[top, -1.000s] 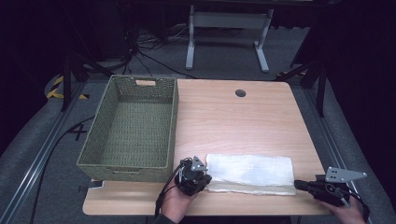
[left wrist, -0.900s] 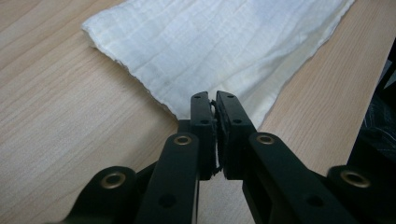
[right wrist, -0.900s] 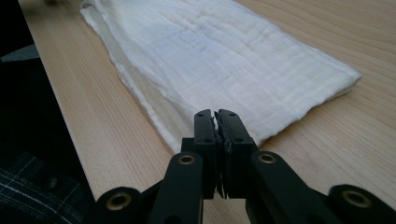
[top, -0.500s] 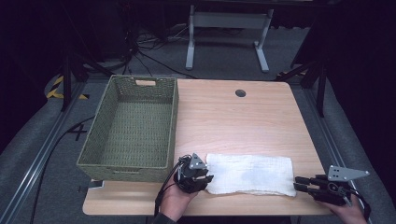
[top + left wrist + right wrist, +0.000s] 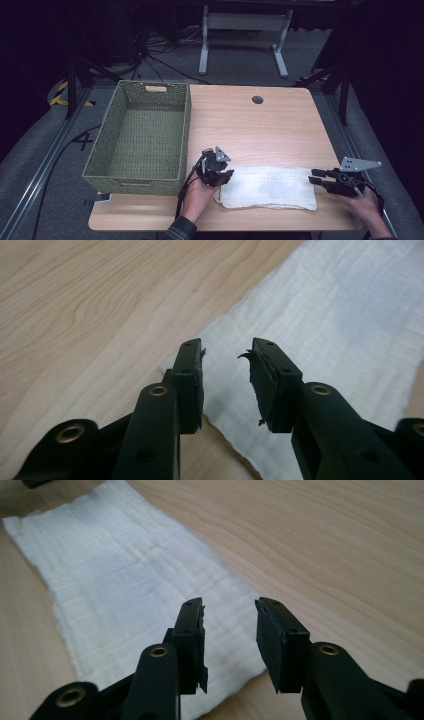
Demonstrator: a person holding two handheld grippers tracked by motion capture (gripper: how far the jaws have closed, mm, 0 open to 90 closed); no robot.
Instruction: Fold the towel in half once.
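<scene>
We see our left tool (image 5: 225, 174) with its jaws a little apart, having just been opening, holding nothing as it hangs over the 9 o'clock end of the folded white woven cloth (image 5: 270, 186), which lies flat on the pale wooden surface (image 5: 260, 130) near its 6 o'clock edge. Our right tool (image 5: 314, 176) stands likewise a little apart after just opening, nothing clamped, at the cloth's 3 o'clock end. A green woven rectangular basket (image 5: 142, 137) sits at 9 o'clock of the cloth, just beside the left tool, and a small dark round grommet (image 5: 257, 99) lies towards 12 o'clock, well apart.
</scene>
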